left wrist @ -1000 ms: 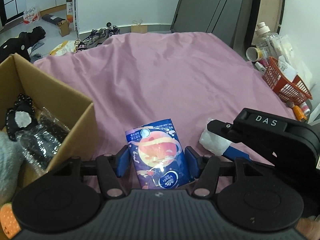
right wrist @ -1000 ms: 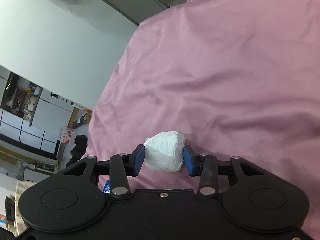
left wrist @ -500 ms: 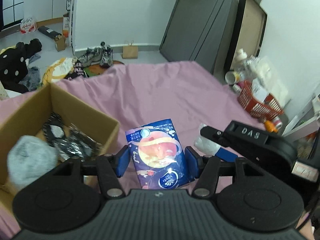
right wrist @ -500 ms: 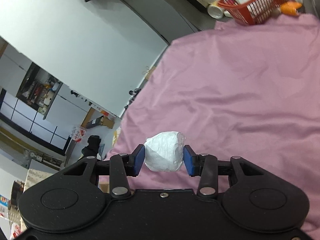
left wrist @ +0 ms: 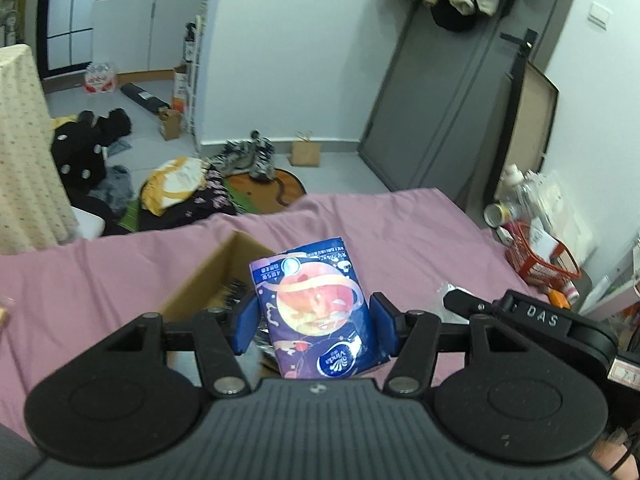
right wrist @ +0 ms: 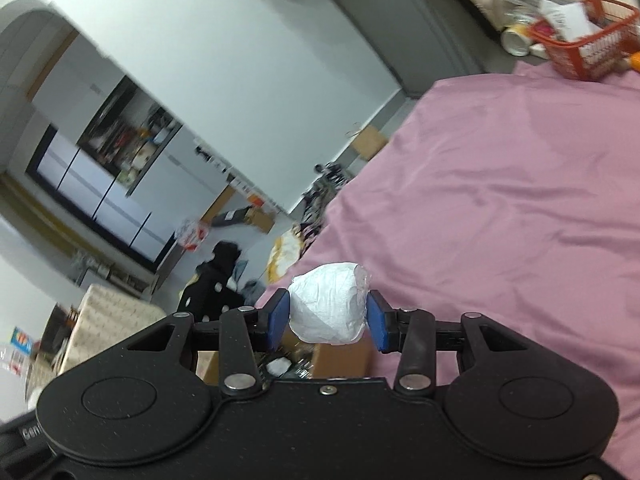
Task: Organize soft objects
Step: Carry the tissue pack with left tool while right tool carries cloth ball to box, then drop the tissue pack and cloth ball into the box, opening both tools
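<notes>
Evidently light and squashy, the tissue pack point(left wrist: 318, 312) and white wrapped bundle point(right wrist: 329, 307) sit pinched mid-body between each gripper's jaws.

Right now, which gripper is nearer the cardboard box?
Left. The left gripper, holding the blue tissue pack, hangs right over the cardboard box; the right gripper, holding a white bundle, sits off its side.

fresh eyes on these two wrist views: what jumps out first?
The blue tissue pack with the orange planet print, clamped in the left gripper above the cardboard box. Next, the white wrapped bundle squeezed in the right gripper over the pink bedsheet. The red basket of clutter sits at the bed's far right edge.
</notes>
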Demonstrator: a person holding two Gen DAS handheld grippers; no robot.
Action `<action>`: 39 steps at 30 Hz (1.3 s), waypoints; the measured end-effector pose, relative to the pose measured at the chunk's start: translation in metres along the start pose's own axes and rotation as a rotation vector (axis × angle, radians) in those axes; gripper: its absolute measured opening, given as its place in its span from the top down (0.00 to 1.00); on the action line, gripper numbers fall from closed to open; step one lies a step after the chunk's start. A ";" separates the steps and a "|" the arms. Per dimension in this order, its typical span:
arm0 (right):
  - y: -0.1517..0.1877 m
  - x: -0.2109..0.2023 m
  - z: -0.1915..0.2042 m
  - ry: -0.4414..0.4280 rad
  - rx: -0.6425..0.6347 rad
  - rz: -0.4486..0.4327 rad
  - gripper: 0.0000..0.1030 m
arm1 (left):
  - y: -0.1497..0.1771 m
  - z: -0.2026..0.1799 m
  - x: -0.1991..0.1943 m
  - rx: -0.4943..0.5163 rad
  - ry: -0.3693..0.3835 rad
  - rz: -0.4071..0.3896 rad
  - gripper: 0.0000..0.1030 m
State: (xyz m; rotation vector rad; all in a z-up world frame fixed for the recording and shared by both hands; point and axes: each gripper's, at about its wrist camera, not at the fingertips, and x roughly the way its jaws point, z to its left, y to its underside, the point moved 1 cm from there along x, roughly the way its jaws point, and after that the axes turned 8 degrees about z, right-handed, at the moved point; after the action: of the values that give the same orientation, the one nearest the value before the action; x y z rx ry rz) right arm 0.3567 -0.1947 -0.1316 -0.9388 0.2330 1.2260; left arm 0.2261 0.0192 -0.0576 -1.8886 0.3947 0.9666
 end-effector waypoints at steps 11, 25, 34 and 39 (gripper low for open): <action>0.023 0.018 0.054 -0.005 -0.121 0.079 0.60 | -0.006 0.051 -0.026 -0.038 -0.020 -0.012 0.44; 0.040 0.023 0.068 0.043 -0.129 0.128 0.36 | -0.008 0.083 -0.024 -0.059 -0.019 0.012 0.44; 0.036 0.026 0.055 0.057 -0.081 0.126 0.35 | -0.022 0.071 -0.004 -0.028 0.000 0.028 0.44; 0.027 0.023 0.045 0.044 -0.053 0.110 0.35 | -0.033 0.057 0.012 -0.007 0.001 0.038 0.43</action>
State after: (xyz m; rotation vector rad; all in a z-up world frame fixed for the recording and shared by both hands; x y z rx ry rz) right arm 0.3273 -0.1450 -0.1310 -1.0103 0.2918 1.3183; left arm 0.2285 0.0861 -0.0609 -1.8944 0.4296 0.9934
